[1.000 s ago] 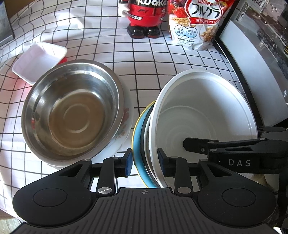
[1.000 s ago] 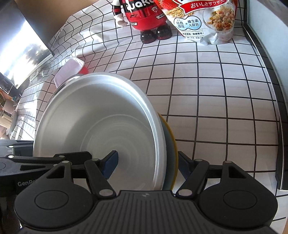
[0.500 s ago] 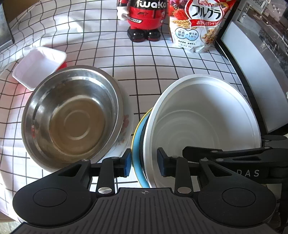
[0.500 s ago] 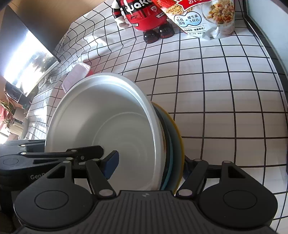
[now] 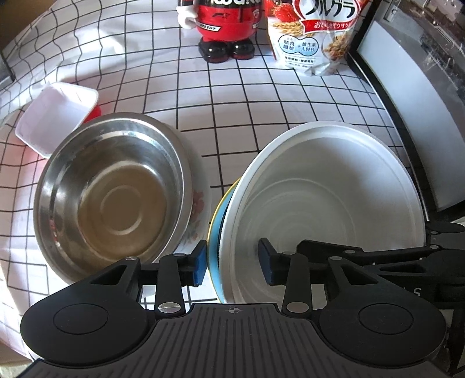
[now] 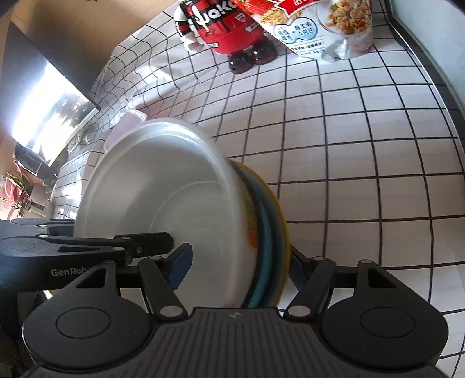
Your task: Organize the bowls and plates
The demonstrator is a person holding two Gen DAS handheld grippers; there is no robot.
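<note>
Both grippers point steeply down at the checked tablecloth [image 5: 238,122], working the same stack from opposite sides. The left gripper [image 5: 234,269] sits at the near rim of the white bowl [image 5: 334,186] with its jaws opening: the left pad is right by the blue plate [image 5: 214,247] edge, the right pad hangs clear inside the bowl, so it's not really pinching anything. The right gripper [image 6: 239,261] straddles the tilted stack, one pad inside the white bowl [image 6: 162,189], the other behind the yellow-rimmed plate [image 6: 280,215]; looks clamped on the stack, which is tipped up off the cloth.

Count-wise: one white bowl, nested on what looks like two plates, blue [image 6: 266,232] and yellow-edged, though the edges blur together a bit. Left of that, touching the cloth, one steel bowl [image 5: 110,192] sitting in one floral bowl [image 5: 200,203]. One white tray [image 5: 55,113] over something red behind it. At the back, one red figure [image 5: 226,26] and one cereal bag [image 5: 314,37].
</note>
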